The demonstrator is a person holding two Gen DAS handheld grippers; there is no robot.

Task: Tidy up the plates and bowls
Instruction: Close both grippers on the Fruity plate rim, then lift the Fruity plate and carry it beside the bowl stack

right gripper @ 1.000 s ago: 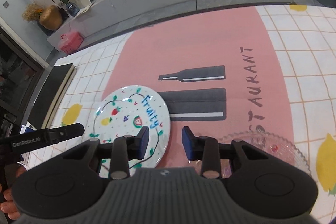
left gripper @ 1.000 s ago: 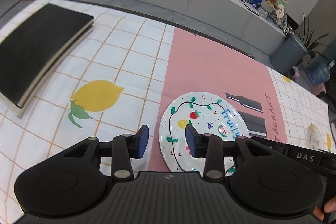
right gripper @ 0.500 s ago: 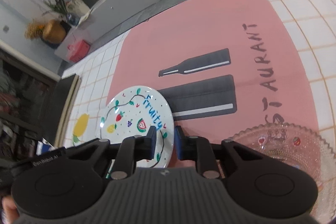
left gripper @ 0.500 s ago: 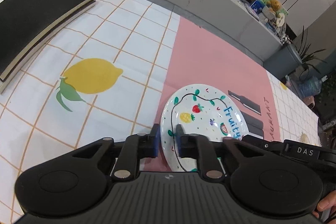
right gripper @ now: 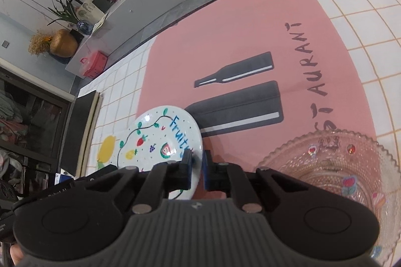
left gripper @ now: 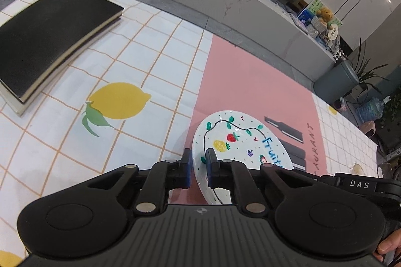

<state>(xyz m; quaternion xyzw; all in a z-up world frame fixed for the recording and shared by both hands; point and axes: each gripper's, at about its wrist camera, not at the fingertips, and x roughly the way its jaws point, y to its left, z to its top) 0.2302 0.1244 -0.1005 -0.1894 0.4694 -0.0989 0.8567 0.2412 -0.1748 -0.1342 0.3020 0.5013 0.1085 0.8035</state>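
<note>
The painted plate (left gripper: 240, 141) lies on the pink part of the tablecloth (left gripper: 140, 59), close to the seam where the pink meets the white squares. Both grippers hold it by the rim, one from each side. The left gripper (left gripper: 199, 168) has just been closing, and its blue pads now clamp the plate's left edge, with the rim between them. The right gripper (right gripper: 196, 170) has also just been closing; it is clenched on the opposite edge, near the word painted in blue. So the plate sits between the two tools, directly ahead of each, and neither hand is nearer than the other.

Both grippers point down at a slant toward the table. In the right wrist view the glass bowl (right gripper: 333, 166) stands just beside the plate, on its right, near the right gripper. I judge that the coming move is a lift with both hands, perhaps toward this bowl. A black notebook (left gripper: 47, 36) lies well apart on the left.
</note>
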